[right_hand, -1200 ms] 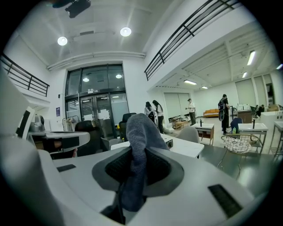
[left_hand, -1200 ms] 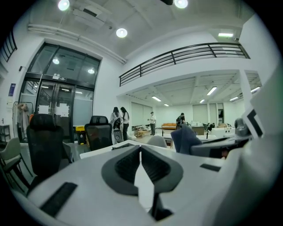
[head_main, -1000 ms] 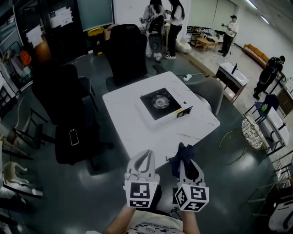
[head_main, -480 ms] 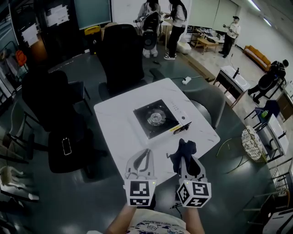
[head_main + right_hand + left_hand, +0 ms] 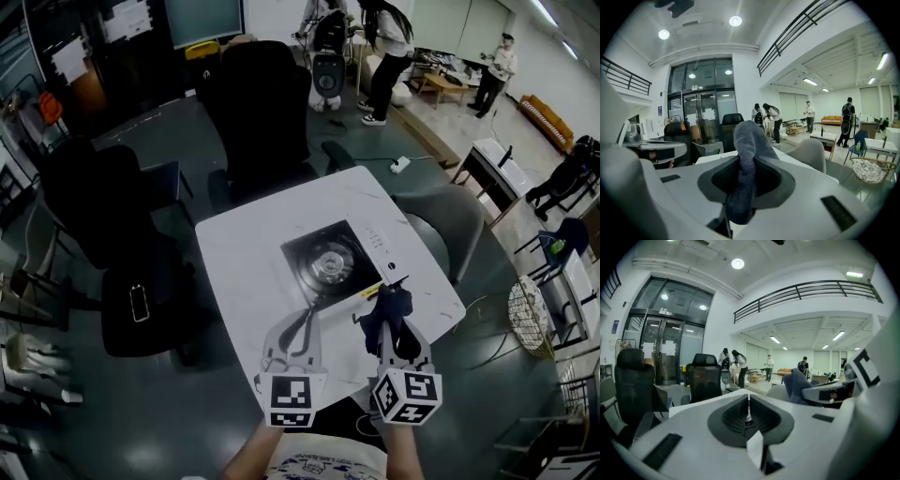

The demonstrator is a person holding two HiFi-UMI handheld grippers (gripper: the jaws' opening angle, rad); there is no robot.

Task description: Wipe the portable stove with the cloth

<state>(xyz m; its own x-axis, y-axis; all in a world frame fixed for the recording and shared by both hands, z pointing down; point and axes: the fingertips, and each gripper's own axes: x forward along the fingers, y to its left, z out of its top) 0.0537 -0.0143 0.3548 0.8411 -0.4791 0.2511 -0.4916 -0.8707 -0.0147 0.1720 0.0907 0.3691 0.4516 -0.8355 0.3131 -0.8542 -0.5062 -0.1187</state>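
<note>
The portable stove (image 5: 339,259), white with a black top and a round burner, lies on the white table (image 5: 248,262). My right gripper (image 5: 390,321) is shut on a dark blue cloth (image 5: 388,306), which hangs just off the stove's near right corner. In the right gripper view the cloth (image 5: 746,157) sticks up from between the jaws. My left gripper (image 5: 303,323) is shut with nothing in it, over the table's near edge left of the stove. Its jaws meet in a thin line in the left gripper view (image 5: 748,399), where the cloth (image 5: 797,383) shows at the right.
Black office chairs (image 5: 265,105) stand behind and left of the table, one (image 5: 141,305) with a phone on its seat. A grey chair (image 5: 452,214) sits at the right. People (image 5: 386,39) stand at the back. A wire basket (image 5: 531,316) is on the floor at the right.
The table and stove have come nearer. Both grippers have moved forward, from short of the table to over its near edge, and the cloth now reaches the stove's near corner.
</note>
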